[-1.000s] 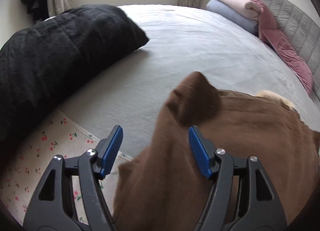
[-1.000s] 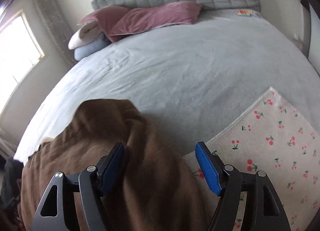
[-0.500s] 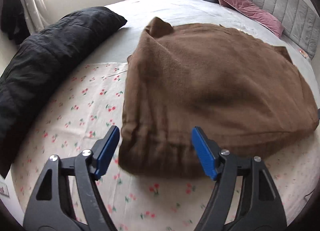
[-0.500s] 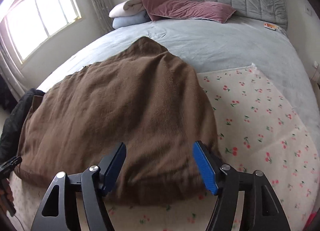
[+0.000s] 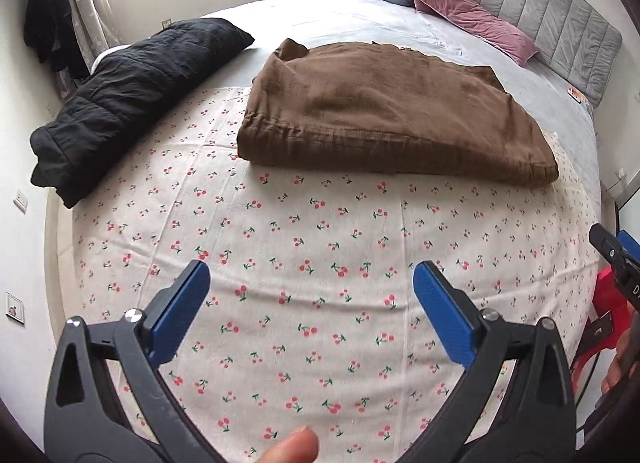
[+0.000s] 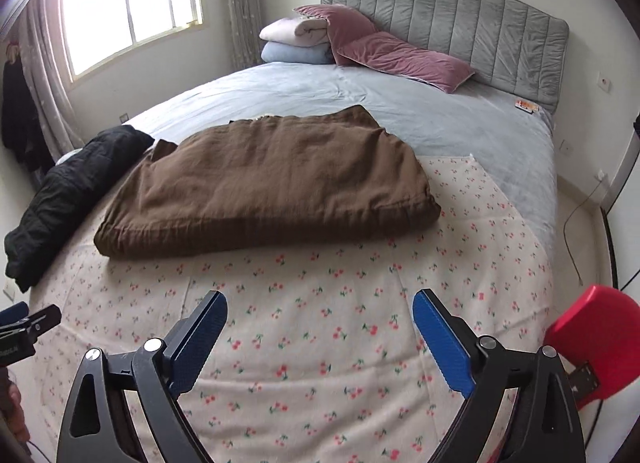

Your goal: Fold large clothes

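Bed: grey bed is filling the room under a window, with a cherry-print cloth lying over its near end.
Brown garment: folded brown garment is lying flat on the far part of the cherry-print cloth, its far edge reaching onto the grey sheet.
Black jacket: black jacket is lying to the left of the brown garment, apart from it.
Pillows: pink pillows and folded blankets are sitting beyond the brown garment, against the headboard.
Left gripper: left gripper is hovering over the cloth on the near side of the brown garment, jaws opening, nothing between them.
Right gripper: right gripper is hovering likewise, jaws opening and empty.
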`<state>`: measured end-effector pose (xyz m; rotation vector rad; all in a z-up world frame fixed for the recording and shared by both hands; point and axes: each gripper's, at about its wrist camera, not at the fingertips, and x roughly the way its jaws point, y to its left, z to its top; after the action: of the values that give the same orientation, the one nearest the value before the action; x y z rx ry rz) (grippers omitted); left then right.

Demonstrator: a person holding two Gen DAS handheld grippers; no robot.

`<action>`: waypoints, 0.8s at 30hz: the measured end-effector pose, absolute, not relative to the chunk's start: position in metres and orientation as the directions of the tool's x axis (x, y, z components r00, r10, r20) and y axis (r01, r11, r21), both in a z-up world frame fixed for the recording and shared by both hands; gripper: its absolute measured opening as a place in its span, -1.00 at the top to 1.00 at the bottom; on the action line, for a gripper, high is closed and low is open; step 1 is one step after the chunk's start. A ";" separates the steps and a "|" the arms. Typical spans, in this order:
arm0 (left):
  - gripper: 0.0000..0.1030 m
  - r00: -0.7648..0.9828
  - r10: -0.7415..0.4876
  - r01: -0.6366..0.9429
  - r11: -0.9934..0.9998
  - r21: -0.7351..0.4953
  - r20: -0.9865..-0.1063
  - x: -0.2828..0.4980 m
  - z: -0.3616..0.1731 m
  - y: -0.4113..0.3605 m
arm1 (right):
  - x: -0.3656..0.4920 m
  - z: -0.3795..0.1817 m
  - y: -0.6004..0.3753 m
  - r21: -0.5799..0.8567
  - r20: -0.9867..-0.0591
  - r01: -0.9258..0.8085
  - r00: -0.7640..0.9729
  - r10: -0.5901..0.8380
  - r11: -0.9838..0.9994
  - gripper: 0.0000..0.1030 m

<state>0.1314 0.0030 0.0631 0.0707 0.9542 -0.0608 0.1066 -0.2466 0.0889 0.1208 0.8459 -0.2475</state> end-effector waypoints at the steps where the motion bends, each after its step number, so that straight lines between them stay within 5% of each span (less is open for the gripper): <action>1: -0.97 0.589 -0.017 0.086 0.995 0.042 -0.808 0.123 0.064 0.002 | 0.100 0.087 -0.240 0.010 -0.754 0.260 0.636 -0.164 0.965 -0.85; 24: -0.97 0.547 0.036 0.078 0.992 0.094 -0.837 0.104 0.008 -0.018 | 0.085 0.043 -0.217 -0.006 -0.785 0.253 0.598 -0.161 0.967 -0.85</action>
<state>0.1040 -0.0183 0.0080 0.1255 0.9929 -0.0250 0.0847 -0.2169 0.0435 0.1103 0.8980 -0.2407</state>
